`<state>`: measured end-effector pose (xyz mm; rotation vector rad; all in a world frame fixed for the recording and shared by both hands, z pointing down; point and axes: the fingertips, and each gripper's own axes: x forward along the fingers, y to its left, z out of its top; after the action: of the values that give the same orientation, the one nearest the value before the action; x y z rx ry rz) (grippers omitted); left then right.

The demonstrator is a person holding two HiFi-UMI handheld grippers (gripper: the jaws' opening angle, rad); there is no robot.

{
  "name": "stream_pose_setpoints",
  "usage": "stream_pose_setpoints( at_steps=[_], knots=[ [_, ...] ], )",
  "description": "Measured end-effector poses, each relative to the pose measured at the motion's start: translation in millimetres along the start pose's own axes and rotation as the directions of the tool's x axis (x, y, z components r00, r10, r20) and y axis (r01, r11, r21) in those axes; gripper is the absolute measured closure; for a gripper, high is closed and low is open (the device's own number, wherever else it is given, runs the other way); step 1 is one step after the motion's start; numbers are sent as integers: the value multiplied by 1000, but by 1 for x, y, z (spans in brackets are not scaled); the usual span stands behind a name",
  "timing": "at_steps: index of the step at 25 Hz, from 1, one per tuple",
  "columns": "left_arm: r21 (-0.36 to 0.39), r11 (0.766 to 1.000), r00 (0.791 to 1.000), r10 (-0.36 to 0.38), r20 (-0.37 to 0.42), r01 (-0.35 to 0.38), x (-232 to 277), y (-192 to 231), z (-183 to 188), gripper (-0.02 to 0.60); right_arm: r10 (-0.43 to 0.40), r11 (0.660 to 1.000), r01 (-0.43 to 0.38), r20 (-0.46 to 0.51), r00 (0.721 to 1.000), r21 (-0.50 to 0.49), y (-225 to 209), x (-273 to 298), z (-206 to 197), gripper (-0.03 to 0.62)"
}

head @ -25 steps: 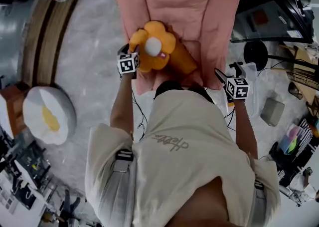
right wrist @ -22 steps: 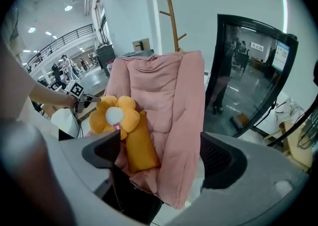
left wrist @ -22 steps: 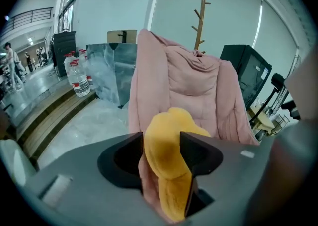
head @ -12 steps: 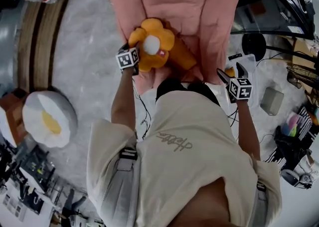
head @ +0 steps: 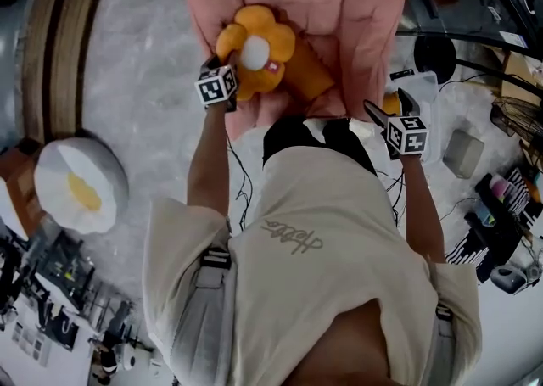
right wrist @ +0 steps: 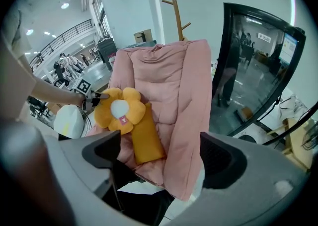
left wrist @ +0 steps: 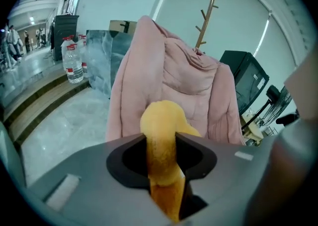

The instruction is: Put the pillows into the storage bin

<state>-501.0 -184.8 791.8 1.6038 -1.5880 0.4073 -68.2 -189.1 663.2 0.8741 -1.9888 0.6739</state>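
Flower pillow: the orange plush flower pillow [head: 254, 53] with a white centre lies face up on the seat of the pink quilted armchair [head: 373, 19].
Left fingers: I have my left gripper [head: 231, 75] at the pillow's left edge. Its jaws are closing, with one orange petal [left wrist: 161, 130] pinched between the pads and bulging out beyond them.
Beneath it: a darker orange oblong cushion [head: 307, 81] pokes out from under the flower pillow towards my right, touching it.
Right fingers: my right gripper [head: 386, 106] hangs beside the armchair's right arm with its jaws wide and nothing between them. Through them I look at the flower pillow, well apart.
Floor, left: a round white pillow with a yellow yolk-like centre [head: 81, 193] sits on the pale floor, well apart from the armchair.
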Motion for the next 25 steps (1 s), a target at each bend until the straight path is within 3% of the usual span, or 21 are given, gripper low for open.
stream_pose_setpoints(
  at_steps=[4, 7, 9, 13, 15, 17, 20, 25],
  knots=[
    [15, 1000, 998, 6, 62, -6, -18, -21, 20, 446, -11, 1000, 10, 32, 999, 22, -3, -4, -9, 97],
    [102, 993, 995, -65, 79, 57, -29, -58, 43, 453, -34, 998, 31, 62, 998, 60, -8, -16, -21, 99],
    [206, 974, 991, -114, 73, 97, -33, -88, 59, 457, -58, 994, 49, 92, 994, 96, -16, -26, -30, 100],
    [408, 904, 984, -165, 62, 126, -37, -143, 87, 460, -101, 979, 67, 172, 980, 194, -29, -51, -56, 100],
    [458, 880, 983, -174, 66, 125, -39, -167, 98, 460, -130, 964, 75, 209, 969, 255, -38, -66, -72, 100],
    [470, 875, 982, -174, 79, 118, -47, -191, 101, 460, -161, 949, 87, 230, 960, 304, -48, -86, -95, 100],
    [495, 860, 977, -195, 91, 126, -62, -235, 102, 460, -224, 912, 113, 249, 942, 395, -66, -117, -141, 100],
    [585, 795, 960, -264, 99, 158, -82, -326, 90, 460, -348, 800, 141, 261, 900, 583, -107, -163, -238, 103]
  ],
)
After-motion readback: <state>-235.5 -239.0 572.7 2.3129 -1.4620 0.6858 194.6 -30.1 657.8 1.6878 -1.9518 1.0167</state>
